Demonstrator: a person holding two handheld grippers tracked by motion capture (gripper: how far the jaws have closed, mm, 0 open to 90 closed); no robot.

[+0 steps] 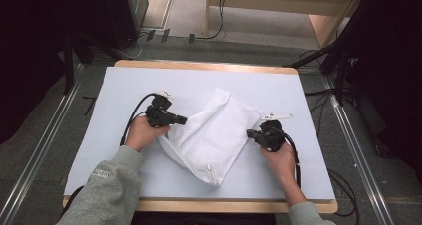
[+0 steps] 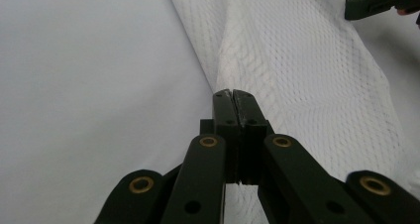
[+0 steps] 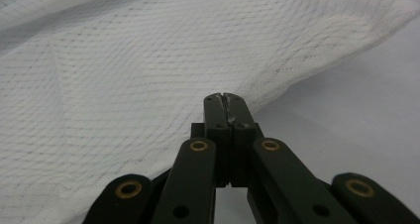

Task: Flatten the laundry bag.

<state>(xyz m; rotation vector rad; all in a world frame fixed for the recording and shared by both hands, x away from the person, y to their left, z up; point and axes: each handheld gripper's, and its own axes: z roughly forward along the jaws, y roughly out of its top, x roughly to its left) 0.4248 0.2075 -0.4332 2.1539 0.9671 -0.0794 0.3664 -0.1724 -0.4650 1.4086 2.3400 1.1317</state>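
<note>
White mesh fabric, a laundry-style bag (image 1: 215, 133), is lying at the centre of the high view on the pale table cover (image 1: 124, 80), tilted so one corner is pointing toward the upper middle of the frame and another toward the lower middle. We are seeing the left gripper (image 1: 182, 119) sitting at the bag's left edge and the right gripper (image 1: 250, 133) at its right edge, each held in a hand (image 1: 144, 133) coming up from the bottom of the frame.

In the left gripper view, the left gripper (image 2: 232, 92) is showing its jaws pressed together, tips resting at the border of the mesh, which is running from the centre to the upper right. In the right gripper view, the right gripper (image 3: 225, 96) is likewise pressed together at the bag's edge, with the mesh spreading across the upper left. Whether either pair is actually pinching fabric we cannot tell; the cloth may simply be lying just beyond the tips.

The bag is looking finely netted, slightly rumpled, with a folded flap near its upper corner and a small zipper pull (image 1: 211, 173) near its lower corner.
</note>
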